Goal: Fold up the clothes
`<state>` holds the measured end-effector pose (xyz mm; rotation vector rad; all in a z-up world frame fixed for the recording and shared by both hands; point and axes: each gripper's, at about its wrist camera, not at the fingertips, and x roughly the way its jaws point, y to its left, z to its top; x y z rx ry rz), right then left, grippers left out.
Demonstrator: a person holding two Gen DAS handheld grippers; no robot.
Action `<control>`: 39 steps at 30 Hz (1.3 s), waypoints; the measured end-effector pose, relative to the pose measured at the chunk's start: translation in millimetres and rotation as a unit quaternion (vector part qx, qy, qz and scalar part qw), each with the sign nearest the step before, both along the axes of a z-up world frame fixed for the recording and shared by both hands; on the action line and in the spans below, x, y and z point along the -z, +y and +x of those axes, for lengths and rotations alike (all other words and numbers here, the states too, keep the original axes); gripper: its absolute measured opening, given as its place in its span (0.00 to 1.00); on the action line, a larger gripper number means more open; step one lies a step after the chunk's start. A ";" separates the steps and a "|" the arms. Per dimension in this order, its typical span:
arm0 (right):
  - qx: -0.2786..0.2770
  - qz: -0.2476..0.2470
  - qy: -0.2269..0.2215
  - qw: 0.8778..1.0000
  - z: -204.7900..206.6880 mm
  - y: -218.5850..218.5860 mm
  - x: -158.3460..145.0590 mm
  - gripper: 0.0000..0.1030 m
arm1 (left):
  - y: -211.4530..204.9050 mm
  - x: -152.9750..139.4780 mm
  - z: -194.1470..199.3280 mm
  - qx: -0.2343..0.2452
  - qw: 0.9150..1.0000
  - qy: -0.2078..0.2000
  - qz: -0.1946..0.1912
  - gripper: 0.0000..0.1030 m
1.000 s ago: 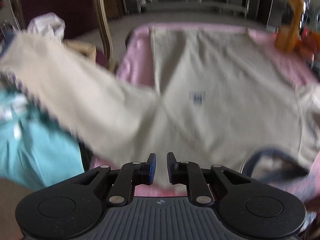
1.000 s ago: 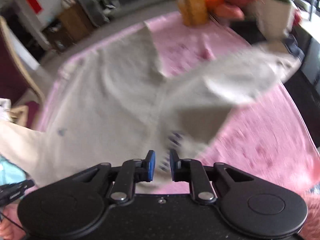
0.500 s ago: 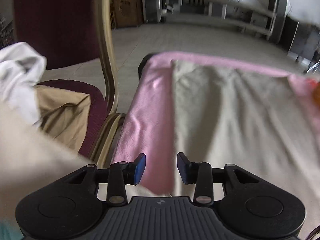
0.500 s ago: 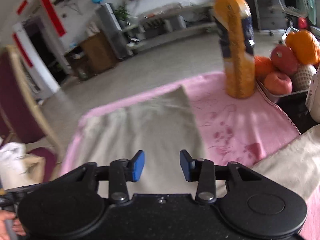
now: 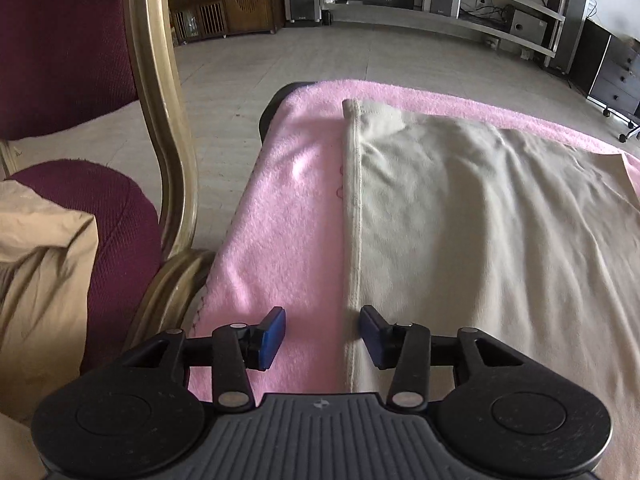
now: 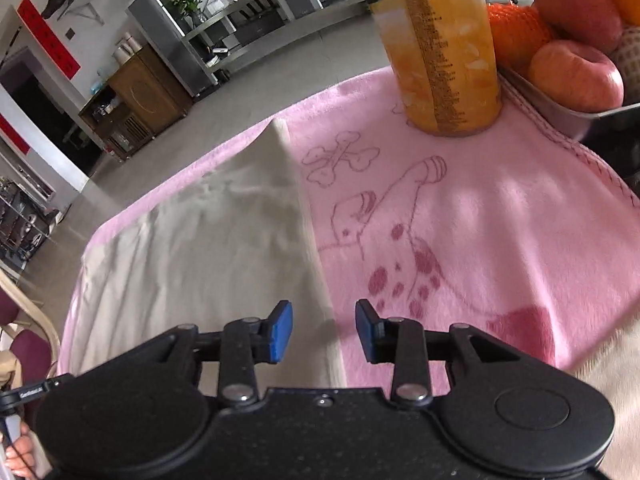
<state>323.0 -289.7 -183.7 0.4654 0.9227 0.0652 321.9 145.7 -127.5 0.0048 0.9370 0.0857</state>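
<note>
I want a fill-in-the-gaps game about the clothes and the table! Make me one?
1. The cream garment lies on a blanket coloured ____.
2. Both the left tongs and the right tongs are ____.
3. Beside the tall bottle sits a tray of ____.
4. The chair next to the table has a frame coloured ____.

Missing words: pink; open; fruit; gold

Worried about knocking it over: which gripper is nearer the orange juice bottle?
Right. The right gripper faces the orange juice bottle across pink blanket; the left gripper is at the garment's opposite edge.
</note>
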 end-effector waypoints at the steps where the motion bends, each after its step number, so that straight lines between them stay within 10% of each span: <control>1: 0.001 0.001 -0.001 1.000 2.3 -0.6 0.9 0.33 | 0.8 -1.5 1.4 0.002 1.000 -0.003 -0.003 0.43; 8: -0.022 -0.039 -0.013 0.999 10.0 11.0 2.5 0.30 | -8.9 2.6 7.7 0.023 1.000 -0.009 0.007 0.38; 13: -0.056 -0.093 -0.027 0.994 10.2 28.7 0.7 0.09 | -19.5 4.8 10.6 0.037 0.998 -0.020 0.037 0.04; 24: -0.046 -0.188 -0.037 0.980 6.9 41.7 -4.7 0.07 | -42.8 10.4 10.8 0.050 0.985 -0.038 0.158 0.18; 28: -0.041 -0.088 -0.031 0.995 -7.2 26.1 -21.3 0.18 | -34.4 -16.1 -4.3 0.023 0.990 -0.052 0.127 0.22; 33: -0.051 0.089 0.022 0.995 -22.7 11.0 -21.1 0.18 | -33.6 -22.8 -27.9 0.063 0.998 -0.009 -0.010 0.23; 39: -0.011 0.147 0.069 0.987 -33.7 -18.8 13.8 0.00 | -19.2 -6.4 -31.4 0.049 0.997 0.026 0.050 0.25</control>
